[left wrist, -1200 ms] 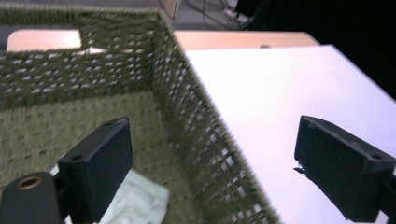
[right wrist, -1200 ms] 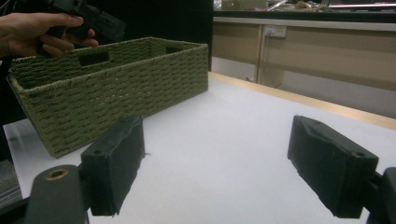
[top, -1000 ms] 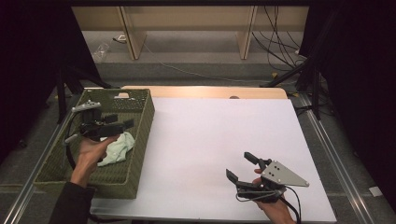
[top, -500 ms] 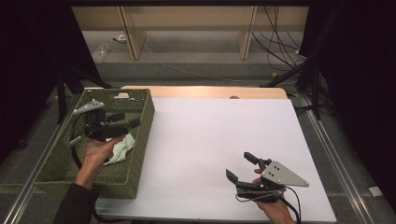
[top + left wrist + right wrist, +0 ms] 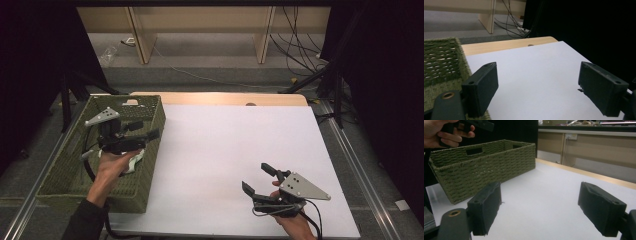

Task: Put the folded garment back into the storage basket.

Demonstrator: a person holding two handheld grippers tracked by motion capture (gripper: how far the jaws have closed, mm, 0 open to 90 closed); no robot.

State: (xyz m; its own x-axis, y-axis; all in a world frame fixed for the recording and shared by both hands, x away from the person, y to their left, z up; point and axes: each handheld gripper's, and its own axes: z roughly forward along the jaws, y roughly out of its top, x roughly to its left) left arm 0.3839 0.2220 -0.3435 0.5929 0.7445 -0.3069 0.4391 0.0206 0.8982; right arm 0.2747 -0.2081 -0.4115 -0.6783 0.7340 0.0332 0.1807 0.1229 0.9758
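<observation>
- My left gripper (image 5: 131, 136) is up over the green basket (image 5: 60, 167) at the left edge of the table (image 5: 235, 150), jaws wide apart and empty, pointing out across the white top.
- The cloth (image 5: 134, 161) is the thing to fetch, I'd say: pale, crumpled, lying in the basket by the right wall, just under my left hand (image 5: 111, 169). Not gripped.
- My right gripper (image 5: 264, 186) sits low at the near right of the table, jaws wide open, nothing in them, well apart from the basket.
- In the right gripper view the basket (image 5: 484, 167) stands ahead on the table, with my left hand (image 5: 442, 133) above its far end.
- In the left gripper view I get the basket rim (image 5: 444, 60) at the left and bare table (image 5: 536, 75) between the jaws; the cloth is not in line.
- To do this step well, I think: tip the left gripper down into the basket, line the jaws either side of a raised fold, and keep clear of the woven wall.
- Close on a thick bunch, not a thin edge, or it may slip out.
- Lift straight up past the rim before moving over the table.
- Keep the right gripper parked so the cables don't cross.
</observation>
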